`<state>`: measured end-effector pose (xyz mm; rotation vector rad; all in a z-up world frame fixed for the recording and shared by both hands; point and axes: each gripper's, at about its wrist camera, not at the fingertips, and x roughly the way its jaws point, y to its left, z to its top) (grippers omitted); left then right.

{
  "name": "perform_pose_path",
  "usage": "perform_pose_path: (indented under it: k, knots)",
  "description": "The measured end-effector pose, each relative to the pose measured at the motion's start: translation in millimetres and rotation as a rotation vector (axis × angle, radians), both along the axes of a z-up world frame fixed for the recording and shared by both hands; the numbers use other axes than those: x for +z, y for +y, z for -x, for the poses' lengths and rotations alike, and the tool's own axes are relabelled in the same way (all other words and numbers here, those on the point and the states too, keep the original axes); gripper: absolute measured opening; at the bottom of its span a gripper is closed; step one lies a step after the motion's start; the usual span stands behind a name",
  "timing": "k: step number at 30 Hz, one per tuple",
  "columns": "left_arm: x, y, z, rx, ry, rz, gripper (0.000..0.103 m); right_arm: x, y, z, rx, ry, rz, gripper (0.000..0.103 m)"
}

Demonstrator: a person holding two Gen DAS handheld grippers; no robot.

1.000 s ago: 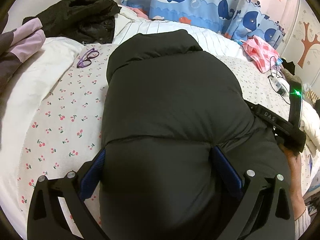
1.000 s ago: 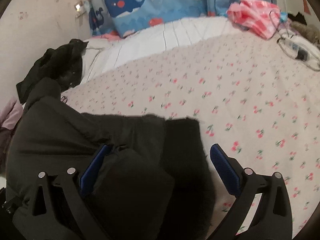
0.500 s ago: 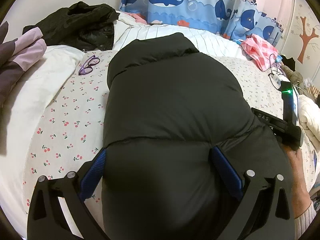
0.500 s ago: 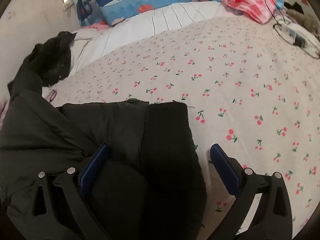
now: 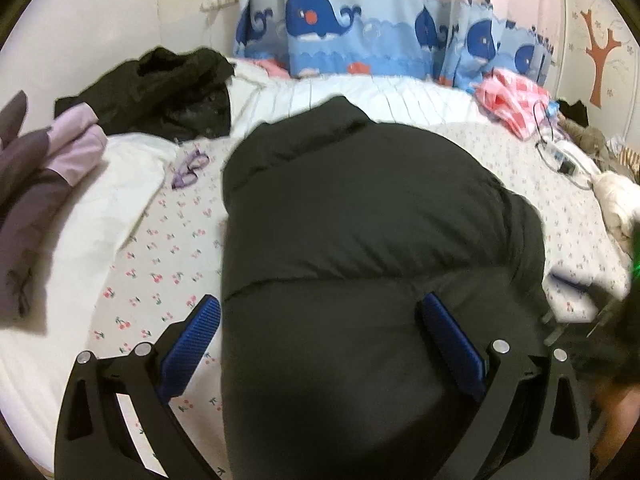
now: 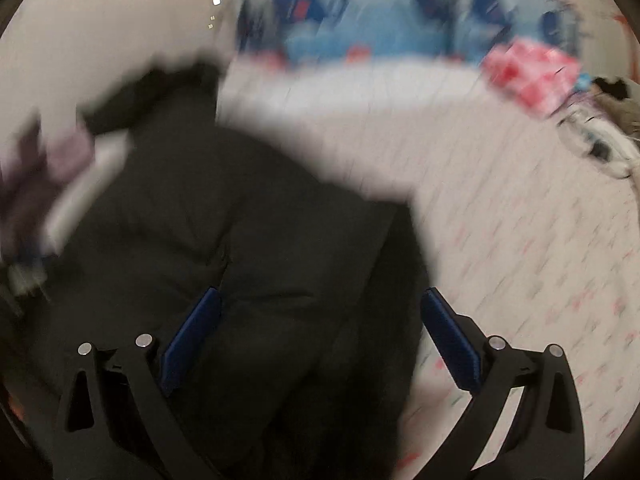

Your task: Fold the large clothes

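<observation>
A dark puffy jacket lies folded lengthwise on the cherry-print bed sheet, collar toward the far side. My left gripper is open, its blue pads spread over the jacket's near end. In the right wrist view, which is blurred by motion, my right gripper is open above the jacket's right part, with its right pad at the cloth's edge.
Purple glasses lie left of the jacket. A black garment and a purple one sit at the back left. A pink checked cloth and cables lie at the right. Whale curtain behind.
The right gripper has swung fast to the left, over the jacket, blurring its view. The left gripper has pulled back and tilted up a little; it stays open over the jacket.
</observation>
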<state>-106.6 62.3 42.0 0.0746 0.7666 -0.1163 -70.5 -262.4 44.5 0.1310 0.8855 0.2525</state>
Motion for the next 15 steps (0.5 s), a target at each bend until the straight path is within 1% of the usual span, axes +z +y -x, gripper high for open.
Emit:
perform_pose_path:
  k: [1,2,3,4,6,7,8,10,12,14,15]
  knots:
    - [1.1,0.5,1.5,-0.004,-0.002,0.001,0.097,3.4,-2.2,-2.1,-0.007,0.005,-0.009,0.096]
    - [2.5,1.2,3.5,-0.007,-0.005,0.002,0.097,8.4,-4.3,-1.4,-0.011,-0.013,-0.003,0.096]
    - [3.7,1.2,5.3,-0.007,-0.012,0.001,0.097,15.7,-8.0,2.2,-0.024,-0.051,0.002,0.096]
    - [4.9,1.6,7.8,-0.009,-0.023,-0.003,0.097,21.4,-13.2,7.7,-0.036,-0.081,-0.017,0.096]
    - [6.8,1.5,10.1,-0.019,-0.036,-0.022,0.097,28.2,-21.8,21.3,-0.053,-0.122,-0.060,0.096]
    - [8.3,-0.1,11.5,-0.019,-0.039,-0.024,0.097,30.3,-24.2,30.7,-0.068,-0.145,-0.058,0.096]
    - [9.7,0.8,11.8,-0.018,-0.041,-0.019,0.097,29.9,-23.7,37.1,-0.073,-0.152,-0.047,0.096]
    - [12.8,0.7,13.4,-0.014,-0.048,-0.004,0.097,19.7,-16.5,41.2,-0.050,-0.114,-0.014,0.096]
    - [16.3,0.7,15.1,-0.015,-0.058,0.007,0.097,13.4,-10.9,39.3,-0.046,-0.094,-0.007,0.096]
    - [18.4,-2.4,18.5,-0.024,-0.067,0.006,0.097,17.7,-10.5,39.7,-0.050,-0.107,0.002,0.096]
    - [18.4,-2.8,20.2,-0.030,-0.070,0.005,0.097,22.7,-11.1,43.9,-0.056,-0.138,0.011,0.096]
